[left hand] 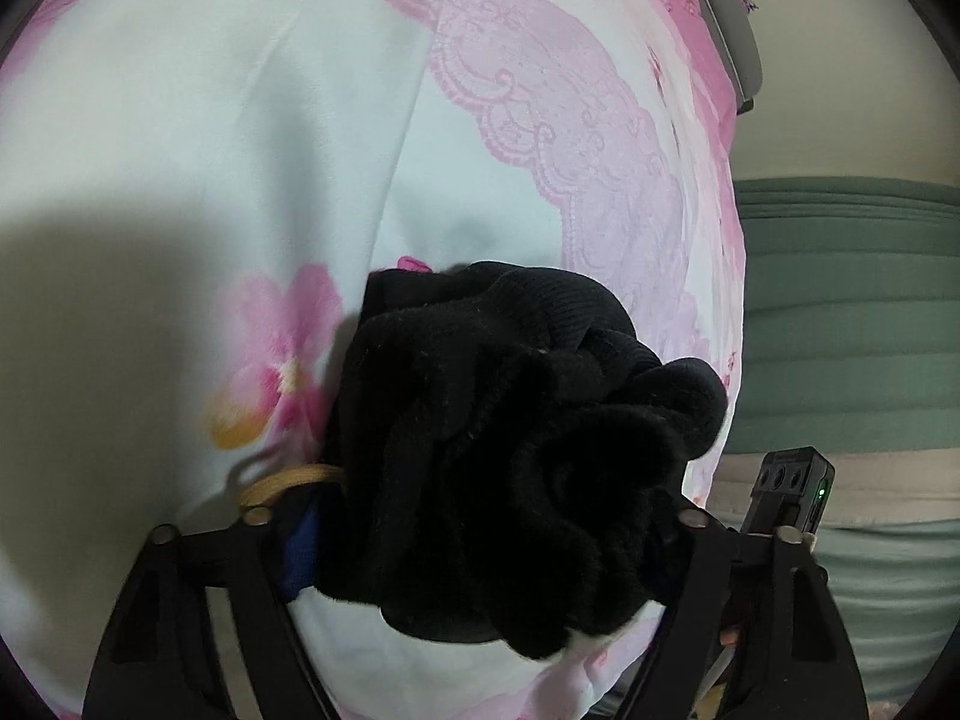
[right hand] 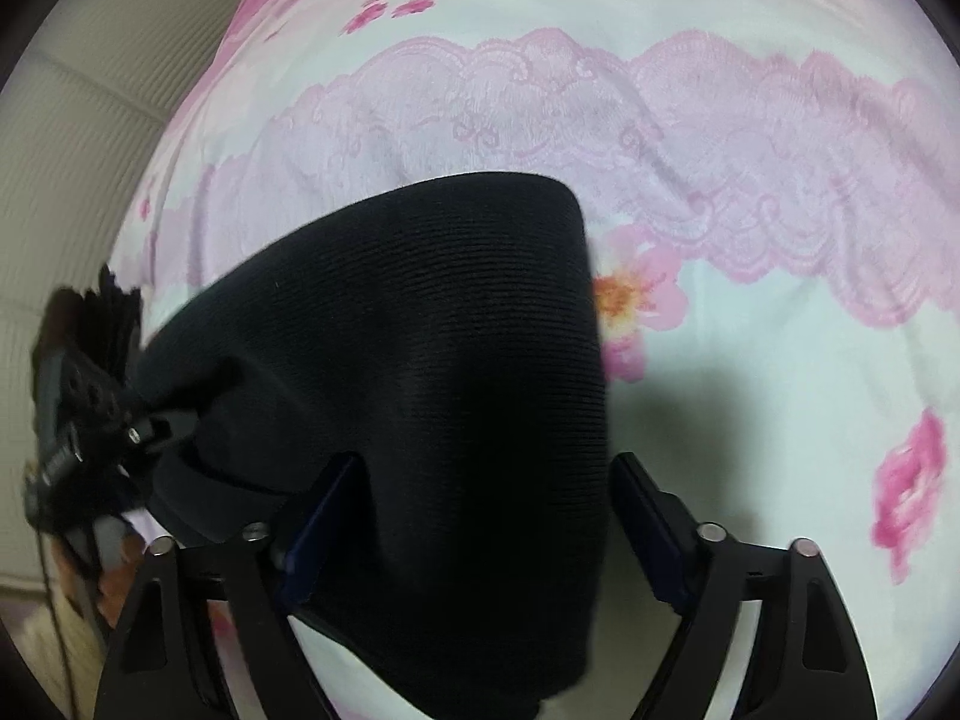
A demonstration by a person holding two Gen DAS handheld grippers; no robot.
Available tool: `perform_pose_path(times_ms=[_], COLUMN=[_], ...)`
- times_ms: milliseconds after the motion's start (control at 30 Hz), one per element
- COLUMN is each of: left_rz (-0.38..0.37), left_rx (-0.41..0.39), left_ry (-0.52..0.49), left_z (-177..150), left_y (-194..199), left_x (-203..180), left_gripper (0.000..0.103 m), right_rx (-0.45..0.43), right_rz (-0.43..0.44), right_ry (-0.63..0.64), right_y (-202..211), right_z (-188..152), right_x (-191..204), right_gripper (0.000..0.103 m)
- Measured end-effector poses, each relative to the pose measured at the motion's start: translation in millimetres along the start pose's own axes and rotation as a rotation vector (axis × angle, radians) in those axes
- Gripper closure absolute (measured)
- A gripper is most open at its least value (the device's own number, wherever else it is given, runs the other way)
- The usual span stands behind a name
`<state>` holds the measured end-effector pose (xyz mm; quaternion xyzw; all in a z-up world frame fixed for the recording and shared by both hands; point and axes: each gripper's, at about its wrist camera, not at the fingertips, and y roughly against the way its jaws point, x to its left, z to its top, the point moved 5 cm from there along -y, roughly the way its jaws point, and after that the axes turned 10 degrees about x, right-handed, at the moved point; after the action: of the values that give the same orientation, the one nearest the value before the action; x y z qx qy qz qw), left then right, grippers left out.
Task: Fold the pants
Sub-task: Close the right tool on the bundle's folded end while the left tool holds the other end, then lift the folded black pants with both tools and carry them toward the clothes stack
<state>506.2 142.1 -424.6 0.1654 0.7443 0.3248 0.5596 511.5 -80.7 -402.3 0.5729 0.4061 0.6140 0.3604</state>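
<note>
Floral bedsheet (right hand: pixel 750 360) under black pants (right hand: pixel 432 372), lengthwise away from right tongs (right hand: pixel 474 534)

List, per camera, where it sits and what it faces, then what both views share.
Left wrist: on the left gripper, facing along its fingers at bunched black pants on a floral sheet; the right gripper shows at the right edge.
Right wrist: on the right gripper, facing a smooth span of pants; the left gripper shows at the left edge, blurred.
Shared: pants, sheet.
</note>
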Motion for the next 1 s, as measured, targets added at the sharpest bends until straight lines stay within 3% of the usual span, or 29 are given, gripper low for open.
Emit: perform_pose_path(times_ms=[133,400,633,1000], left_rz=[0.047,0.139,0.123,0.090], left_rx=[-0.008,-0.063,-0.132,-0.337], left_ry=[-0.040,-0.119,-0.172,-0.249], left_z=[-7,-26,-64,-163], left_y=[7,31,68,140], left_x=[-11,-39,-71,-152], left_gripper=[0.046,0.053,0.054,0.054], right_rx=[-0.014,-0.068,-0.145,-0.307], right_rz=[-0.012,-0.081,-0.069,-0.061], right_ry=[0.007,0.087,0.128,0.240], right_y=[5,34,78,196], right_z=[-4,-15,-42,-111], right_x=[11,41,63,91], right_gripper=[0.037,0.048,0.049,0.049])
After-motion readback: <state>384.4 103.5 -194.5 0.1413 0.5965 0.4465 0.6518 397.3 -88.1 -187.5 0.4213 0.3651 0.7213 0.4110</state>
